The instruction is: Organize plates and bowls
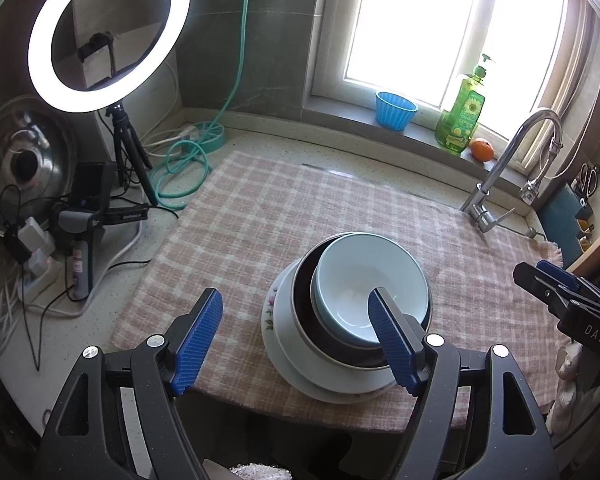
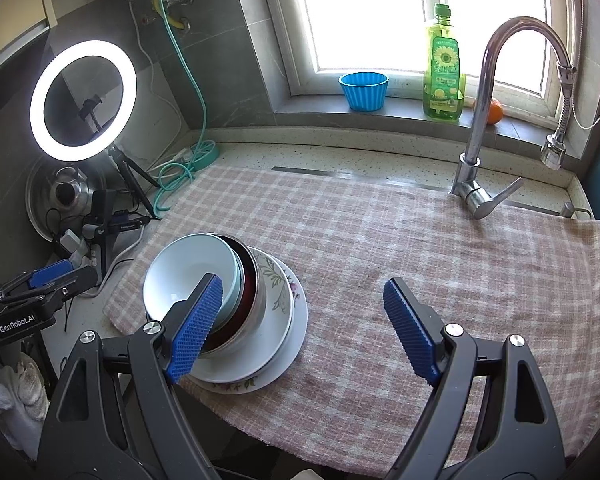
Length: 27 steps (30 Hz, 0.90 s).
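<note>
Left gripper (image 1: 296,336): jaws spread wide, nothing between the blue pads, nothing pinched. Tilted steeply down over the near edge of the checked cloth (image 1: 260,216), right finger crossing in front of the stacked dishes in the left wrist view; whether it touches them cannot be told.

Right gripper (image 2: 304,326): jaws spread wide too, only bare cloth between them, nothing held. Angled down likewise, to the right of the stack, left finger overlapping the pale bowl's rim in the right wrist view; contact not clear.

Stack near the cloth's front edge: pale blue bowl (image 1: 370,280) on top, tilted, nested in a dark bowl with a metal rim (image 1: 304,300), that in a white bowl (image 2: 276,320), all on a flowered plate (image 1: 270,312).

Beyond, on the windowsill: blue ribbed cup (image 1: 395,110), green soap bottle (image 1: 460,116), orange (image 1: 482,149). Tap (image 2: 484,100) at the cloth's far right. Lit ring light (image 1: 108,36) on a tripod at the left, cables and a green hose beside it.
</note>
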Each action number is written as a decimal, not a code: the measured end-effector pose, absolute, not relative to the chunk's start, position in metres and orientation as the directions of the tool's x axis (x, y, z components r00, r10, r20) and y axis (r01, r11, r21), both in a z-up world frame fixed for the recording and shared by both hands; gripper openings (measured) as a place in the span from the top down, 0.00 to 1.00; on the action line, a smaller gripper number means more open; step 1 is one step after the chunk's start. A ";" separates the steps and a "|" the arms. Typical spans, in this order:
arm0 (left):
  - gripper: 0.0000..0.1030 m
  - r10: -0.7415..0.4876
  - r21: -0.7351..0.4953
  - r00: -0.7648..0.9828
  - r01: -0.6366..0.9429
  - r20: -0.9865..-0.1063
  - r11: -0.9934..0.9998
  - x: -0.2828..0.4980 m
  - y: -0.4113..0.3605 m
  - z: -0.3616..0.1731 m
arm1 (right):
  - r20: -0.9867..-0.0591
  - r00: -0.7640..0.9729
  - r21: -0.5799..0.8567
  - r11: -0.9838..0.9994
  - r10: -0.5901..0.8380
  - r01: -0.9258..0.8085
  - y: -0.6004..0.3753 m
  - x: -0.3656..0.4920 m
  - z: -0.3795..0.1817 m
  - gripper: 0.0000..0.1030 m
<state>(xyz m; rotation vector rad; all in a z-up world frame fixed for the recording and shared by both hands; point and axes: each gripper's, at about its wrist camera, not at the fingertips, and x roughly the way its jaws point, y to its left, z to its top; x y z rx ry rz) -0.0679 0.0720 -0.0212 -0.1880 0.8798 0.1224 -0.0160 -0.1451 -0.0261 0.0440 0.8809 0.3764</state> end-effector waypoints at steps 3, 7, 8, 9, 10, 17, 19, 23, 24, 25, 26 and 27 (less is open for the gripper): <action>0.27 0.028 -0.113 0.632 -0.182 -0.774 0.977 -0.067 0.072 -0.022 | -0.745 0.575 0.190 0.933 0.339 -0.305 -0.145 -0.016 -0.026 0.17; 0.27 0.028 -0.114 0.631 -0.182 -0.775 0.977 -0.066 0.072 -0.022 | -0.744 0.576 0.189 0.933 0.339 -0.305 -0.145 -0.015 -0.026 0.17; 0.27 0.029 -0.113 0.632 -0.183 -0.775 0.977 -0.067 0.072 -0.021 | -0.744 0.576 0.189 0.933 0.339 -0.306 -0.144 -0.015 -0.026 0.17; 0.27 0.028 -0.113 0.632 -0.182 -0.775 0.977 -0.067 0.072 -0.021 | -0.744 0.576 0.189 0.933 0.339 -0.305 -0.144 -0.016 -0.026 0.17; 0.27 0.028 -0.113 0.632 -0.182 -0.775 0.977 -0.066 0.072 -0.021 | -0.744 0.576 0.190 0.934 0.339 -0.304 -0.144 -0.015 -0.026 0.17; 0.27 0.031 -0.111 0.631 -0.183 -0.775 0.977 -0.065 0.072 -0.022 | -0.746 0.573 0.190 0.933 0.340 -0.305 -0.145 -0.014 -0.027 0.17; 0.27 0.030 -0.111 0.629 -0.183 -0.777 0.977 -0.063 0.073 -0.022 | -0.748 0.570 0.190 0.933 0.340 -0.307 -0.144 -0.013 -0.028 0.17; 0.27 0.031 -0.112 0.629 -0.187 -0.777 0.976 -0.060 0.077 -0.023 | -0.747 0.572 0.190 0.933 0.340 -0.306 -0.144 -0.013 -0.028 0.17; 0.27 0.031 -0.112 0.629 -0.186 -0.776 0.976 -0.060 0.077 -0.023 | -0.747 0.572 0.189 0.933 0.339 -0.306 -0.144 -0.013 -0.028 0.17; 0.27 0.034 -0.110 0.631 -0.187 -0.775 0.976 -0.060 0.078 -0.023 | -0.748 0.572 0.188 0.933 0.338 -0.306 -0.143 -0.012 -0.028 0.17; 0.27 0.038 -0.106 0.632 -0.188 -0.774 0.977 -0.060 0.079 -0.023 | -0.748 0.570 0.189 0.933 0.339 -0.307 -0.142 -0.010 -0.029 0.17; 0.27 0.039 -0.104 0.634 -0.188 -0.773 0.977 -0.059 0.079 -0.023 | -0.748 0.570 0.189 0.933 0.339 -0.307 -0.142 -0.010 -0.029 0.17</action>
